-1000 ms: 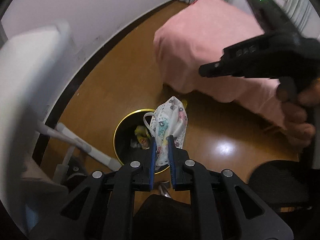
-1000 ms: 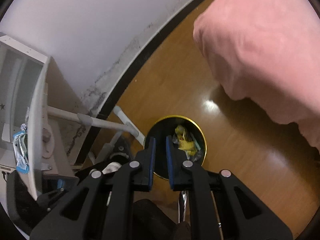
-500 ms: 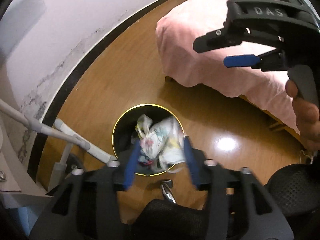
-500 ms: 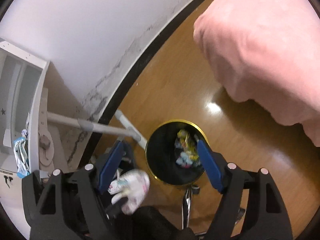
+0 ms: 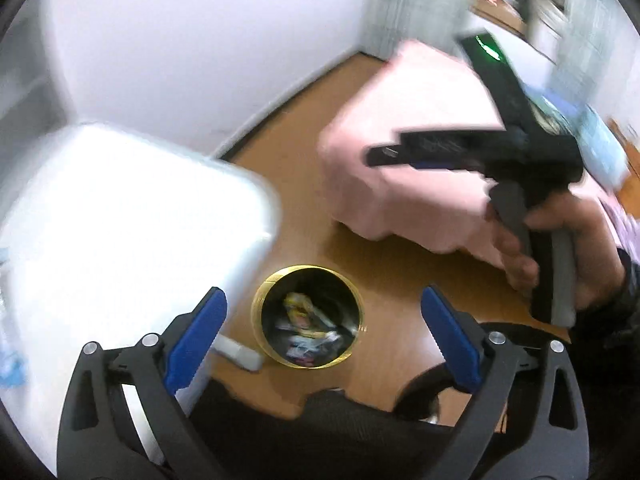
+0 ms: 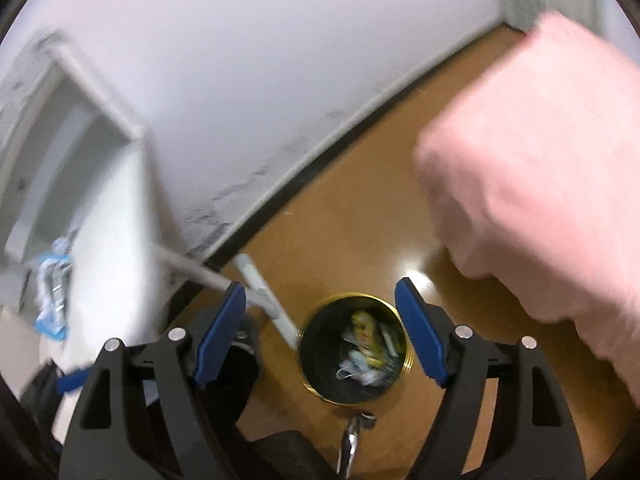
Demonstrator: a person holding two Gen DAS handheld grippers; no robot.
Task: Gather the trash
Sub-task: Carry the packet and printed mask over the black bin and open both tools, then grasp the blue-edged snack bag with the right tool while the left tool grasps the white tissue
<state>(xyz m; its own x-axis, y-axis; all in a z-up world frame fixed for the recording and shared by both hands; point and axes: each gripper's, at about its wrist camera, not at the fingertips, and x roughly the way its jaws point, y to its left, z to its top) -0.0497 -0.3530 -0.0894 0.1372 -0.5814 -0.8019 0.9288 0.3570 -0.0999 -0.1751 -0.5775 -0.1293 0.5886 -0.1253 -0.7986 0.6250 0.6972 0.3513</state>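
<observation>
A round black bin with a gold rim (image 5: 308, 316) stands on the wooden floor, with mixed trash (image 5: 306, 330) inside, including yellow wrappers and pale pieces. It also shows in the right wrist view (image 6: 354, 354). My left gripper (image 5: 322, 336) is wide open and empty, high above the bin. My right gripper (image 6: 320, 338) is wide open and empty, also above the bin. In the left wrist view the right gripper (image 5: 476, 148) is seen side-on, held by a hand at the right. Both views are blurred.
A bed with a pink cover (image 6: 540, 168) fills the right. A white desk (image 5: 112, 224) stands at the left, with white legs (image 6: 260, 288) near the bin. A black chair seat (image 5: 340, 436) lies below the grippers. The wall (image 6: 260, 60) runs behind.
My left gripper let go of the patterned mask, which dropped into the bin, and its jaws opened wide. My right gripper opened too. Both grippers have lifted and swung away.
</observation>
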